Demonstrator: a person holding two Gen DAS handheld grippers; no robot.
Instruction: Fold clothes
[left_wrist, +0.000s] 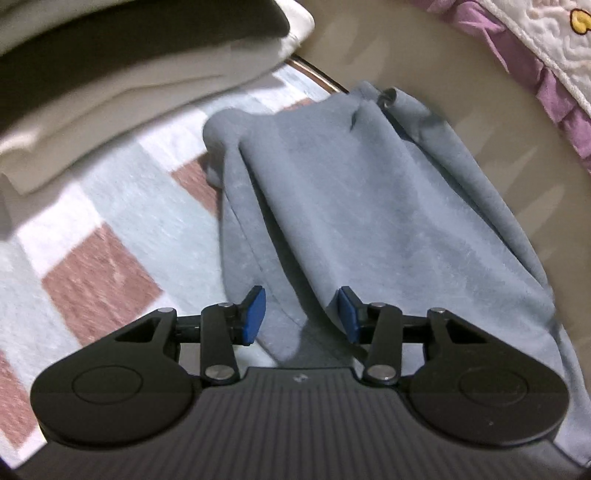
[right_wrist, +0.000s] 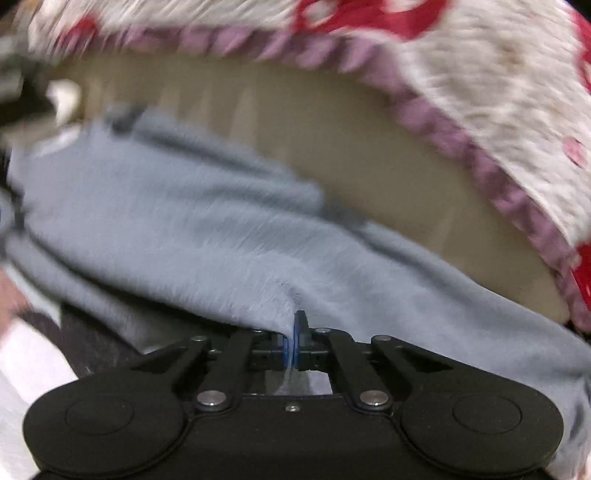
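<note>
A grey-blue fleece garment lies rumpled over the checked cloth and hangs past the table edge; a zipper pull shows at its far end. My left gripper is open, its blue pads apart above the near part of the garment, holding nothing. In the right wrist view the same garment stretches across the frame, blurred. My right gripper is shut on a fold of the garment, cloth pinched between the blue pads.
A checked pink, white and pale blue tablecloth covers the table. Folded cream and dark clothes are stacked at the far left. A quilted cover with purple frill hangs at the right, above beige floor.
</note>
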